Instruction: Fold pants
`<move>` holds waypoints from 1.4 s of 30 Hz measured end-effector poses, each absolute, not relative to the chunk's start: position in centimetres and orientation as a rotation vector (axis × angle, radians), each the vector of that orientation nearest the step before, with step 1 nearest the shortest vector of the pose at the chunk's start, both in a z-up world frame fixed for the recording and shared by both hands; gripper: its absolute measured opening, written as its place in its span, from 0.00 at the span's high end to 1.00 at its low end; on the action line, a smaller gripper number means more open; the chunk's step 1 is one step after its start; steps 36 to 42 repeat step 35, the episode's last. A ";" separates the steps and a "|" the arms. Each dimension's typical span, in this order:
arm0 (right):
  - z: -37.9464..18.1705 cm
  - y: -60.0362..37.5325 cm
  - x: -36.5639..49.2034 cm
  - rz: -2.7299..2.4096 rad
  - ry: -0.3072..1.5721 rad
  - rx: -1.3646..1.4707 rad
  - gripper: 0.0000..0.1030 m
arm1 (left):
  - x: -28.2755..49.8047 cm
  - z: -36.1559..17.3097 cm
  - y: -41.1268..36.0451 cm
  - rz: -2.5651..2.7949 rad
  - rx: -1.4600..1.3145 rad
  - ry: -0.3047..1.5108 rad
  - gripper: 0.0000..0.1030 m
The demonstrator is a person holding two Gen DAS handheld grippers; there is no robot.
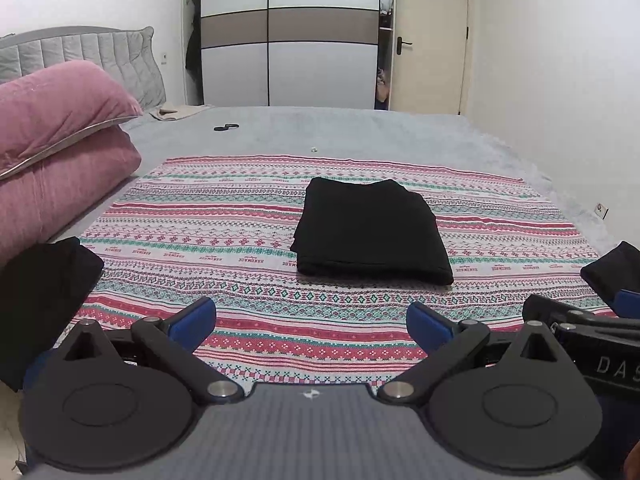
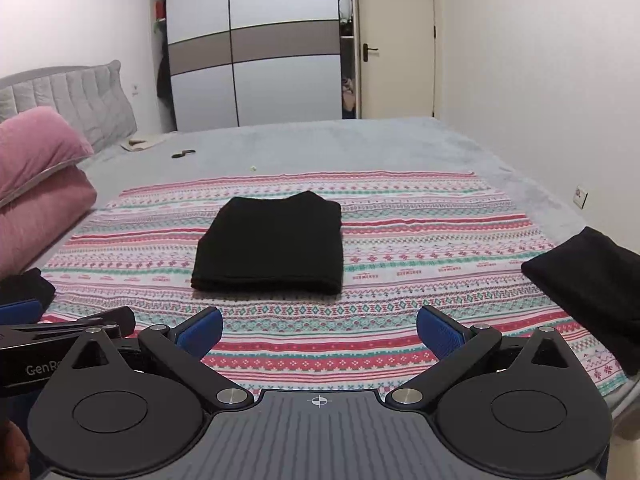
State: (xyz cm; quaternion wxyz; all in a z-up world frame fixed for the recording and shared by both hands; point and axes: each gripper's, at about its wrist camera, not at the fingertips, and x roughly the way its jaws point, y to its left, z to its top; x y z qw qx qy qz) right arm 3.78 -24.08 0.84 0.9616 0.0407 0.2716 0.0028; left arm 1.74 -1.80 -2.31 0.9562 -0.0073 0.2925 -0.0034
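— So, from the left: how many pink pillows?
— Two, stacked. Then one dark garment at the striped cloth's left edge.
— And the pants?
— One pair of black pants, folded, mid-cloth on the bed. Another dark garment lies far right.
— The grippers?
— Two: left hand-held gripper and right hand-held gripper, both spread wide, gripping nothing.

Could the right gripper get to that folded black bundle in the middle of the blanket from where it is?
Probably yes. The right gripper is open and empty, and only bare striped blanket lies between it and the folded pants straight ahead. The other black pile sits off to its right, out of the path.
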 end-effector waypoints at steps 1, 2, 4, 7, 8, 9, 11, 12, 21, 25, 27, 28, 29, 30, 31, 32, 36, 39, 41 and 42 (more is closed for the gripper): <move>0.8 -24.0 3.8 0.005 0.551 0.082 0.00 | 1.8 -2.4 -1.7 -0.007 -0.018 0.597 0.00; 0.8 -23.9 3.8 0.007 0.553 0.080 0.00 | 1.8 -2.4 -1.6 -0.008 -0.022 0.601 0.00; 0.8 -23.8 3.8 0.010 0.554 0.075 0.00 | 1.9 -2.3 -1.5 -0.007 -0.026 0.603 0.00; 0.9 -23.6 3.9 0.010 0.554 0.069 0.00 | 1.9 -2.4 -1.4 -0.006 -0.028 0.607 0.00; 0.8 -23.5 3.9 0.009 0.553 0.067 0.00 | 2.0 -2.5 -1.3 -0.006 -0.031 0.611 0.00; 0.8 -23.4 3.9 0.008 0.552 0.066 0.00 | 2.0 -2.5 -1.3 -0.006 -0.033 0.613 0.00; 0.8 -23.4 4.0 0.008 0.554 0.064 0.00 | 2.0 -2.6 -1.3 -0.005 -0.032 0.613 0.00; 0.7 -23.4 4.0 0.007 0.555 0.063 0.00 | 2.0 -2.6 -1.3 -0.003 -0.030 0.613 0.00; 0.7 -23.3 4.0 0.007 0.554 0.058 0.00 | 1.9 -2.5 -1.3 -0.001 -0.029 0.608 0.00; 0.8 -23.3 4.1 0.006 0.552 0.058 0.00 | 1.9 -2.5 -1.3 0.002 -0.026 0.607 0.00; 0.7 -23.3 4.1 0.006 0.552 0.058 0.00 | 1.8 -2.6 -1.3 0.002 -0.026 0.609 0.00; 0.7 -23.3 4.2 0.005 0.554 0.059 0.00 | 1.9 -2.6 -1.3 0.002 -0.026 0.610 0.00; 0.7 -23.2 4.1 0.004 0.555 0.061 0.00 | 1.9 -2.6 -1.3 0.002 -0.026 0.611 0.00; 0.7 -23.1 4.1 0.004 0.556 0.062 0.00 | 1.9 -2.6 -1.3 0.003 -0.026 0.612 0.00; 0.7 -23.1 4.1 0.003 0.556 0.062 0.00 | 1.9 -2.5 -1.3 0.003 -0.026 0.611 0.00; 0.7 -23.0 4.1 0.002 0.556 0.062 0.00 | 1.9 -2.5 -1.3 0.003 -0.026 0.611 0.00; 0.7 -23.0 4.1 0.003 0.556 0.062 0.00 | 2.0 -2.6 -1.3 0.008 -0.025 0.612 0.00; 0.7 -23.0 4.1 0.003 0.556 0.062 0.00 | 2.0 -2.6 -1.3 0.008 -0.025 0.612 0.00; 0.7 -23.0 4.1 0.003 0.556 0.062 0.00 | 2.0 -2.6 -1.3 0.008 -0.025 0.612 0.00; 0.7 -23.0 4.1 0.003 0.556 0.062 0.00 | 2.0 -2.6 -1.3 0.008 -0.025 0.612 0.00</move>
